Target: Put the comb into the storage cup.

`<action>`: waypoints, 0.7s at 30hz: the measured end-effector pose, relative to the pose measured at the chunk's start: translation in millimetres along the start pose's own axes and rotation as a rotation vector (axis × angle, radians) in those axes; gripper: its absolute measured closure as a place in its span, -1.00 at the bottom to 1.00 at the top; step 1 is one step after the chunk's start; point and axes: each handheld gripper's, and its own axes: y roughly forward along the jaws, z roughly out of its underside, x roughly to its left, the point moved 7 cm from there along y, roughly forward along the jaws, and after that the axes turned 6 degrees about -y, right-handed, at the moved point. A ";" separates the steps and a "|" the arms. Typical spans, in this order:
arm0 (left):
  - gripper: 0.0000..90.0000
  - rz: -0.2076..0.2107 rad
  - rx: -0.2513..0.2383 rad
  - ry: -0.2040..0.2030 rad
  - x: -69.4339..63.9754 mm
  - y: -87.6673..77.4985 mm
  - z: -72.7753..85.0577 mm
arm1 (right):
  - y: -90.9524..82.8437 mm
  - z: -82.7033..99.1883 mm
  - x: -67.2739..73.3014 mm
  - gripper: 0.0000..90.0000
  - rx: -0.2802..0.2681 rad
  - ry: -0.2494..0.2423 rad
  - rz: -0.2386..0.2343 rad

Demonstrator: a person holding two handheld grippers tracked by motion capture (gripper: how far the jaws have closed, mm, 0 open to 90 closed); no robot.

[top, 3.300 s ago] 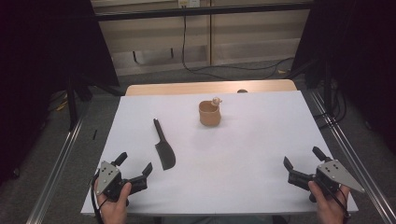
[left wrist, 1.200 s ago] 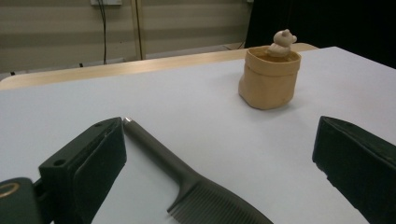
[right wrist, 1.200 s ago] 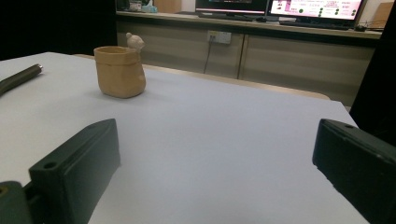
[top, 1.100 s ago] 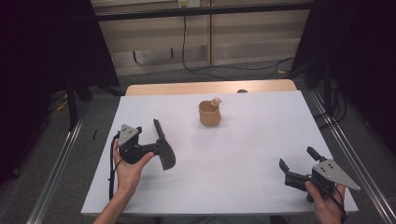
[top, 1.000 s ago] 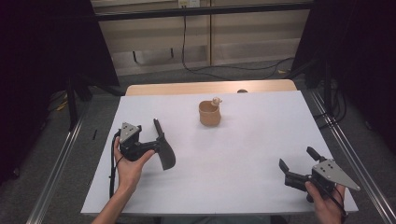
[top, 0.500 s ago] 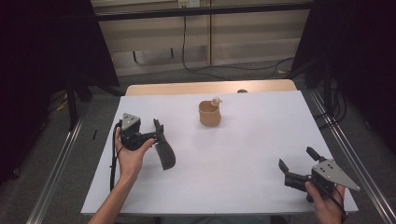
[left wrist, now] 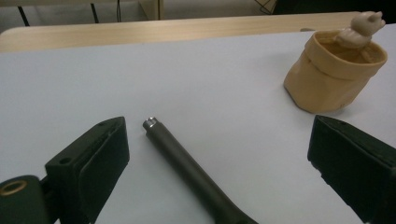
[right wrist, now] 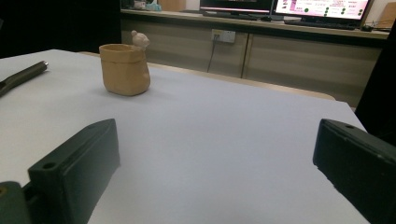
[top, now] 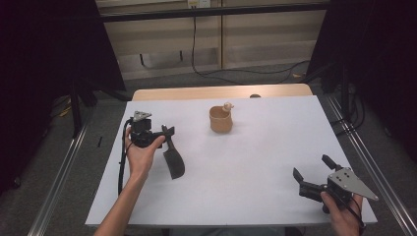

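Note:
A dark knife (top: 174, 162) lies on the white table (top: 255, 157), blade toward the person, handle (left wrist: 187, 163) pointing away. My left gripper (top: 166, 133) is open at the handle. In the left gripper view my left gripper (left wrist: 219, 135) has one jaw on each side of the handle and touches nothing. A tan cup (top: 220, 119) with a small figure (top: 227, 105) on its rim stands upright farther back. The cup (left wrist: 331, 74) is beyond the right jaw. My right gripper (top: 311, 166) stands open near the front right corner, nothing between its jaws.
A wooden tabletop edge (top: 221, 92) runs behind the white surface. Metal rails (top: 364, 162) flank both sides. The right gripper view shows the cup (right wrist: 124, 70) far left, the knife handle (right wrist: 23, 74) at the left edge, and monitors (right wrist: 322, 7) on a counter behind.
My left gripper moved from the front left edge up to the knife and slid farther along its handle. The right gripper has stayed nearly still.

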 end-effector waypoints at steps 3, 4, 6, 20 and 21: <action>-0.85 -0.011 0.058 0.000 4.1 4.8 5.8 | 0.6 0.3 1.0 -1.00 0.001 -0.002 -0.006; -0.84 -0.011 0.058 0.000 4.1 4.8 5.8 | 0.6 0.3 1.0 -1.00 0.001 -0.002 -0.006; -0.81 -0.021 0.089 0.002 3.8 7.5 9.1 | 0.8 0.2 1.2 -1.00 0.001 -0.002 -0.006; -0.73 -0.039 0.253 -0.072 4.2 14.9 14.2 | 1.3 0.9 1.1 -1.00 0.008 -0.004 -0.006; -0.71 -0.044 0.264 -0.074 4.3 16.4 13.3 | 1.1 0.9 1.0 -1.00 0.008 -0.007 -0.005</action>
